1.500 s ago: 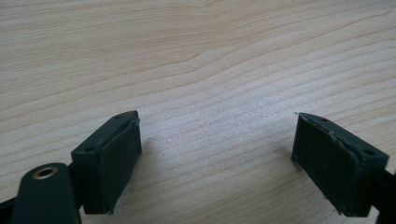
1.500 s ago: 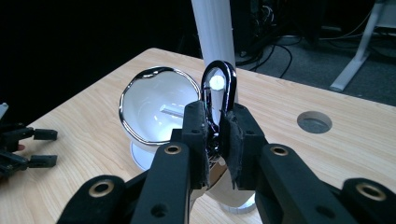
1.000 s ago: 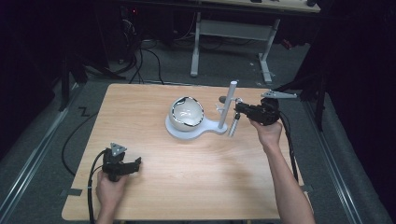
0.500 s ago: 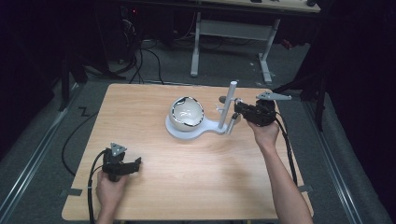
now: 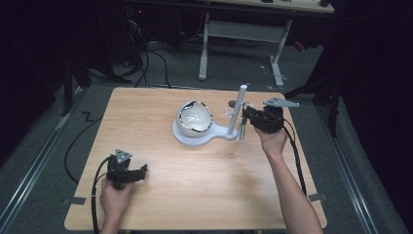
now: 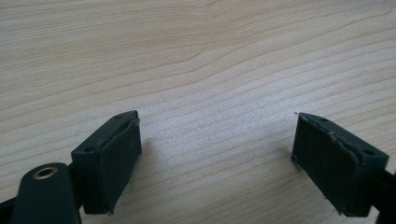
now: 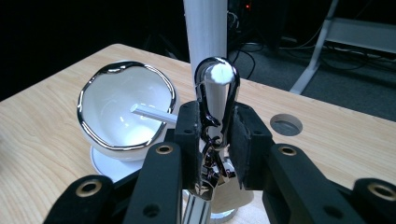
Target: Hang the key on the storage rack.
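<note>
carabiner clip point(image 7: 215, 100) sits clamped between the jaws of the right gripper point(image 7: 215, 140), its silver loop already around the tip of a short white peg point(image 7: 219, 74) that sticks out toward the camera from the white stand point(image 5: 237, 117). in the high view the right gripper point(image 5: 253, 119) is at the stand's upright post, just beside the chrome-rimmed white bowl point(image 5: 195, 118) on the same base, toward the far right part of the table point(image 5: 146, 112). a small chain and further metal hardware hang below the clip between the jaws (details too small to tell).

judged step: hanging the clip on the peg. to do it well, the gripper should keep the loop level with the peg and push straight along the peg's axis until the loop is well past the tip. any tilt would likely make the clip's gate catch on the peg end. the jaws should part only once the clip's weight rests on the peg, and then draw straight back so the dangling chain does not drag the clip off. the stand looks light, so sideways force should be kept low.

the left gripper point(image 5: 127, 171) rests on the near left of the table, well apart from the stand, its jaws wide apart and holding nothing point(image 6: 215, 158).
</note>
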`<act>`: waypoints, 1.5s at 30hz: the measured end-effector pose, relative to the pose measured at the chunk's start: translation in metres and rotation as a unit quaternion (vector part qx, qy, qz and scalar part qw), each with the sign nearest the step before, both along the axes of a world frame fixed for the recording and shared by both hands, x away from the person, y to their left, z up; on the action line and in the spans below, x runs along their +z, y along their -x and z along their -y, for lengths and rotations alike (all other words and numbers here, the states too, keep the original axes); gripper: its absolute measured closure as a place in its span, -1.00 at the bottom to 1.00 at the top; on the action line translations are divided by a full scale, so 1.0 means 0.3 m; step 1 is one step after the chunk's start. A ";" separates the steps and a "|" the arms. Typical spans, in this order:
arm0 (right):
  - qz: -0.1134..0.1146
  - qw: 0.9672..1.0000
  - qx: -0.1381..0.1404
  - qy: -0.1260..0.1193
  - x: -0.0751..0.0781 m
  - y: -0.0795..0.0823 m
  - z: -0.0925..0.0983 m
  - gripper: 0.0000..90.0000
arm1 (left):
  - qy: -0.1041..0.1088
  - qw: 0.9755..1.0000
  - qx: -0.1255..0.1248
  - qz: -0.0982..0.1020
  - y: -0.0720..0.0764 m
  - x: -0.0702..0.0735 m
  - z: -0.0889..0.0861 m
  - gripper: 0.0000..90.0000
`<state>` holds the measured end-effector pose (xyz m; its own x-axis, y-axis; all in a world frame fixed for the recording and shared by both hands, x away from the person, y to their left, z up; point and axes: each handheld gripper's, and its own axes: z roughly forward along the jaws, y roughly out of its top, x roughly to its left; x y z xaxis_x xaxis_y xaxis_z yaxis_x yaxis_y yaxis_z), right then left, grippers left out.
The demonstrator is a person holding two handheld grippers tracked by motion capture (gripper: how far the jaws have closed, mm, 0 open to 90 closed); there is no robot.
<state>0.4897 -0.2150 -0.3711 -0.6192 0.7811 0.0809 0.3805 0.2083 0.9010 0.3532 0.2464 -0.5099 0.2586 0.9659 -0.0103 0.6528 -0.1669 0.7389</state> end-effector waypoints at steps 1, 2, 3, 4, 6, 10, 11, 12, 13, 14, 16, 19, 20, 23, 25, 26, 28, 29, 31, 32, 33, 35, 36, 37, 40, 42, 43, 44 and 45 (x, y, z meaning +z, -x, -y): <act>0.000 1.000 -0.002 0.002 -0.002 0.000 -0.003 0.62 | 0.000 1.000 0.000 0.000 0.000 0.000 0.000 -0.64; 0.001 1.000 -0.003 0.004 -0.004 0.000 -0.005 0.62 | 0.000 1.000 0.000 0.000 0.000 0.000 0.000 -0.64; 0.002 1.000 -0.004 0.005 -0.006 0.000 -0.008 0.61 | 0.000 1.000 0.000 0.000 0.000 0.000 0.000 -0.64; 0.002 1.000 -0.004 0.006 -0.007 0.000 -0.009 0.60 | 0.000 1.000 0.000 0.000 0.000 0.000 0.000 -0.64; 0.005 1.000 -0.006 0.006 -0.008 0.002 -0.010 0.56 | 0.000 1.000 0.000 0.000 0.000 0.000 0.000 -0.64; 0.008 1.000 -0.009 0.005 -0.011 0.006 -0.010 0.49 | 0.000 1.000 0.000 0.000 0.000 0.000 0.000 -0.64; 0.007 1.000 -0.010 0.006 -0.011 0.007 -0.009 0.45 | 0.000 1.000 0.000 0.000 0.000 0.000 0.000 -0.64; 0.007 1.000 -0.010 0.007 -0.011 0.008 -0.008 0.43 | 0.000 1.000 0.000 0.000 0.000 0.000 0.000 -0.64; 0.007 1.000 -0.011 0.007 -0.010 0.011 -0.006 0.41 | 0.000 1.000 0.000 0.000 0.000 0.000 0.000 -0.64; 0.007 1.000 -0.011 0.006 -0.007 0.013 -0.005 0.38 | 0.000 1.000 0.000 0.000 0.000 0.000 0.000 -0.64; 0.012 1.000 -0.012 0.006 0.001 0.019 -0.003 0.32 | 0.000 1.000 0.000 0.000 0.000 0.000 0.000 -0.64; 0.019 1.000 -0.016 0.002 0.014 0.031 0.003 0.25 | 0.000 1.000 0.000 0.000 0.000 0.000 0.000 -0.64; 0.022 1.000 -0.016 0.001 0.018 0.034 0.005 0.24 | 0.000 1.000 0.000 0.000 0.000 0.000 0.000 -0.64; 0.025 1.000 -0.018 -0.001 0.030 0.045 0.014 0.20 | 0.000 1.000 0.000 0.000 0.000 0.000 0.000 -0.64; 0.027 0.999 -0.019 -0.004 0.038 0.053 0.022 0.19 | 0.000 1.000 0.000 0.000 0.000 0.000 0.000 -0.64; 0.028 0.999 -0.019 -0.006 0.042 0.057 0.027 0.19 | 0.000 1.000 0.000 0.000 0.000 0.000 0.000 -0.64; 0.029 0.999 -0.019 -0.008 0.051 0.066 0.036 0.18 | 0.000 1.000 0.000 0.000 0.000 0.000 0.000 -0.64; 0.030 0.999 -0.019 -0.008 0.054 0.070 0.040 0.17 | 0.000 1.000 0.000 0.000 0.000 0.000 0.000 -0.64; 0.031 0.999 -0.020 -0.009 0.062 0.080 0.048 0.17 | 0.000 1.000 0.000 0.000 0.000 0.000 0.000 -0.64; 0.033 0.999 -0.021 -0.008 0.066 0.084 0.052 0.17 | 0.000 1.000 0.000 0.000 0.000 0.000 0.000 -0.64; 0.034 0.999 -0.022 -0.008 0.070 0.089 0.055 0.17 | 0.000 1.000 0.000 0.000 0.000 0.000 0.000 -0.64; 0.037 0.999 -0.023 -0.009 0.077 0.098 0.062 0.18 | 0.000 1.000 0.000 0.000 0.000 0.000 0.000 -0.64; 0.037 0.999 -0.024 -0.009 0.079 0.102 0.065 0.18 | 0.000 1.000 0.000 0.000 0.000 0.000 0.000 -0.64; 0.037 0.999 -0.025 -0.008 0.081 0.106 0.066 0.18 | 0.000 1.000 0.000 0.000 0.000 0.000 0.000 -0.64; 0.040 0.999 -0.025 -0.009 0.085 0.116 0.071 0.20 | 0.000 1.000 0.000 0.000 0.000 0.000 0.000 -0.64; 0.046 0.998 -0.030 -0.014 0.081 0.124 0.078 0.21 | 0.000 1.000 0.000 0.000 0.000 0.000 0.000 -0.64; 0.045 0.998 -0.031 -0.015 0.078 0.126 0.082 0.21 | 0.000 1.000 0.000 0.000 0.000 0.000 0.000 -0.64; 0.043 0.998 -0.033 -0.014 0.075 0.128 0.086 0.21 | 0.000 1.000 0.000 0.000 0.000 0.000 0.000 -0.64; 0.043 0.998 -0.035 -0.014 0.073 0.130 0.091 0.22 | 0.000 1.000 0.000 0.000 0.000 0.000 0.000 -0.64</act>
<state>0.4507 -0.2424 -0.3493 -0.5690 0.8207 0.0520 0.3145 0.1588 0.9359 0.3532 0.2463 -0.5098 0.2586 0.9659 -0.0102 0.6527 -0.1670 0.7390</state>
